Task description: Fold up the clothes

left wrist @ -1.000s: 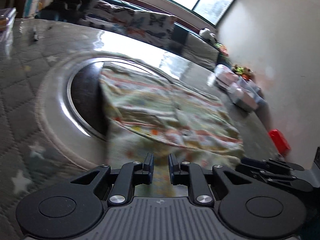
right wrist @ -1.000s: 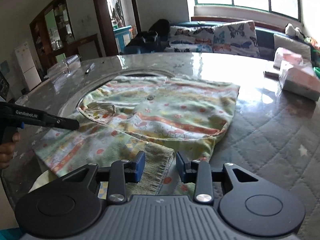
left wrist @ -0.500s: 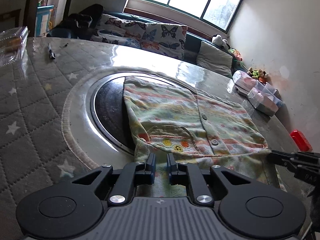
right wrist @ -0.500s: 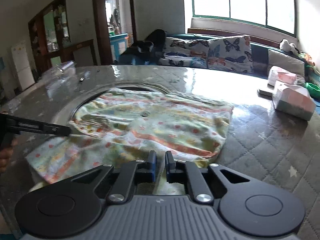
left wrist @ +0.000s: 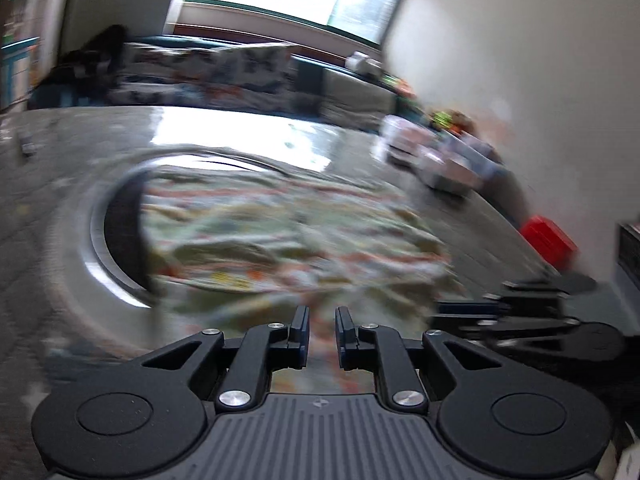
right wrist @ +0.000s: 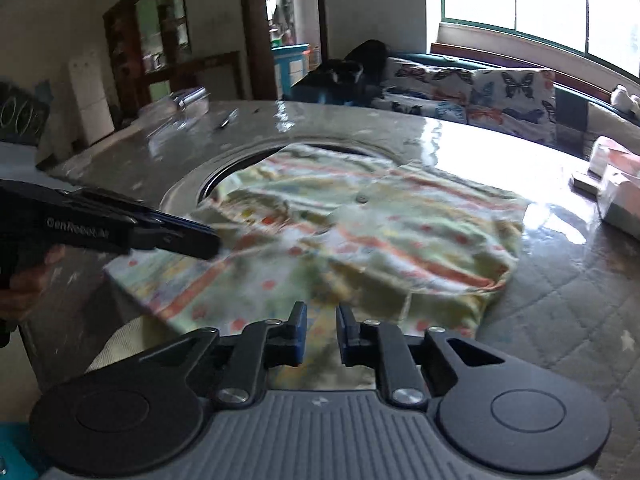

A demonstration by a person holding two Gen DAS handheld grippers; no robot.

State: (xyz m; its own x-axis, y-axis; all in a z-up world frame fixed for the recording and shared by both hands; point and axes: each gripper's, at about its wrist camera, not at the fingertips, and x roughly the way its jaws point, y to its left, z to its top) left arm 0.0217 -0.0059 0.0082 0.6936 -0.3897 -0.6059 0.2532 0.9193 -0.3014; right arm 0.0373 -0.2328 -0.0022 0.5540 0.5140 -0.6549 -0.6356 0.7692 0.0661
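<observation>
Hem now raised off the table (right wrist: 560, 304) — fold under way.
My left gripper (left wrist: 322, 314) pinches the shirt (right wrist: 400, 232); right gripper (right wrist: 322, 310) jaws are opening, cloth between them — grip may slip.

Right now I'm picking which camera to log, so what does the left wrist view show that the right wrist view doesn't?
Only the left wrist view: a red box near the wall and the right gripper seen from the side.
Only the right wrist view: a doorway, a white fridge and the left gripper seen from the side.
Both: the patterned shirt over the table's round recess, the butterfly cushions, the window.
</observation>
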